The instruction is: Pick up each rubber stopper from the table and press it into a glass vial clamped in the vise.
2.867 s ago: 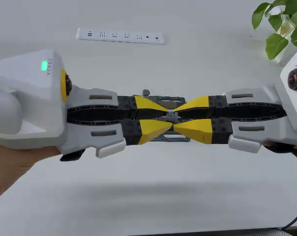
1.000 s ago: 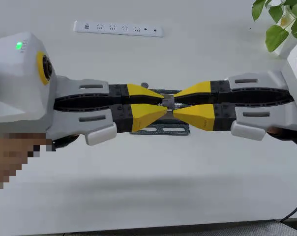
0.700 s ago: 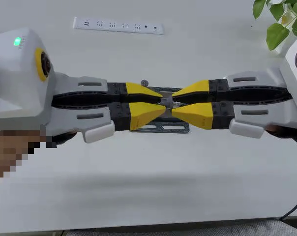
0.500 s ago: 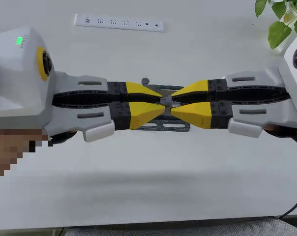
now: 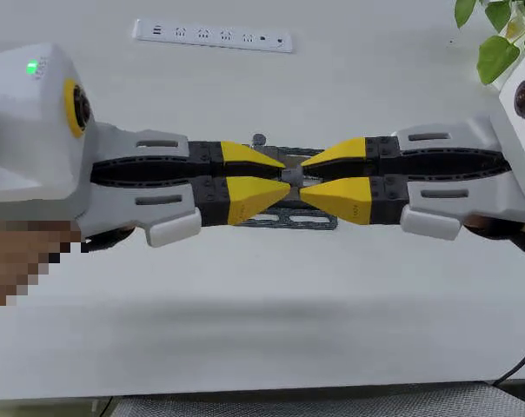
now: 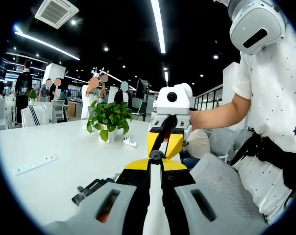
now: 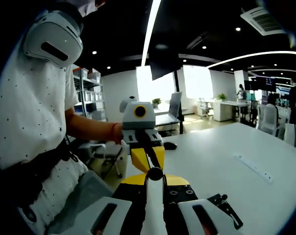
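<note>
Stopper-seating step: left tool [image 5: 286, 176] pinches the rubber stopper [image 5: 294, 175]; right tool [image 5: 303, 182] is closed, tip-to-tip above the vise [image 5: 284, 222]. The next move likely needs a straight downward press.

Bright, even light washes the white table [image 5: 262, 78] in the head view. A broad soft shadow lies on the table, nearer the person than the left gripper [image 5: 285, 177] and right gripper [image 5: 302, 182]. In both gripper views ceiling light strips [image 6: 158, 24] glare above the table, and straight lines bow toward the edges.

Left claw [image 5: 287, 175] and right claw [image 5: 302, 178] sit nose to nose over the vise [image 5: 289, 219], blocking the middle. Open table [image 5: 262, 304] at 6 o'clock; power strip [image 5: 212, 36] at 11, plant [image 5: 497, 39] at 1.
</note>
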The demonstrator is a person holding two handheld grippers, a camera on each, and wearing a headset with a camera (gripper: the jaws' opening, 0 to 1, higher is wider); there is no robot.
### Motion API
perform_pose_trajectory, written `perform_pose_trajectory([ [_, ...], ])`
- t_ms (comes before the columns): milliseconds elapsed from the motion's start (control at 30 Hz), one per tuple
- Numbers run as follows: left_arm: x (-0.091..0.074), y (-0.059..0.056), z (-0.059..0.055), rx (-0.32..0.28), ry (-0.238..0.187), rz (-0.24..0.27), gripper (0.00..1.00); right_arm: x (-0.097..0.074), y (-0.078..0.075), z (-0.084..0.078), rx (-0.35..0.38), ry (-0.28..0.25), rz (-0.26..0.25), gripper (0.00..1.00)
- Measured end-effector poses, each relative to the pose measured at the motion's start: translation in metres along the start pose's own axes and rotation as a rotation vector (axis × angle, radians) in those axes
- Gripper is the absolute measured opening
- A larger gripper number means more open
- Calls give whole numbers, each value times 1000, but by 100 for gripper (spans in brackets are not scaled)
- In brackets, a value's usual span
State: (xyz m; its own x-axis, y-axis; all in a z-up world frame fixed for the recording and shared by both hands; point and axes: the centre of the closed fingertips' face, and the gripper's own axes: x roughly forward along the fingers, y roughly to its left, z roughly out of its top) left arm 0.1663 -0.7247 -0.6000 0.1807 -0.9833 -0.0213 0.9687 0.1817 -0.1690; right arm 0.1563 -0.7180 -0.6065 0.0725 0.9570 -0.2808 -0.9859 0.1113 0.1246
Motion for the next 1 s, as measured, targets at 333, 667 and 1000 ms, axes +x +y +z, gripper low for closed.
perform_pose_trajectory([
  [333, -1, -1, 1, 7, -1, -2, 4, 0, 2, 2, 22, -11, -1, 7],
  [667, 0, -3, -1, 16, 8, -3, 4, -2, -1, -1, 13, -5, -5, 6],
  [1000, -2, 0, -6, 27, 22, 11, 5, 2, -5, -6, 26, 21, -10, 5],
])
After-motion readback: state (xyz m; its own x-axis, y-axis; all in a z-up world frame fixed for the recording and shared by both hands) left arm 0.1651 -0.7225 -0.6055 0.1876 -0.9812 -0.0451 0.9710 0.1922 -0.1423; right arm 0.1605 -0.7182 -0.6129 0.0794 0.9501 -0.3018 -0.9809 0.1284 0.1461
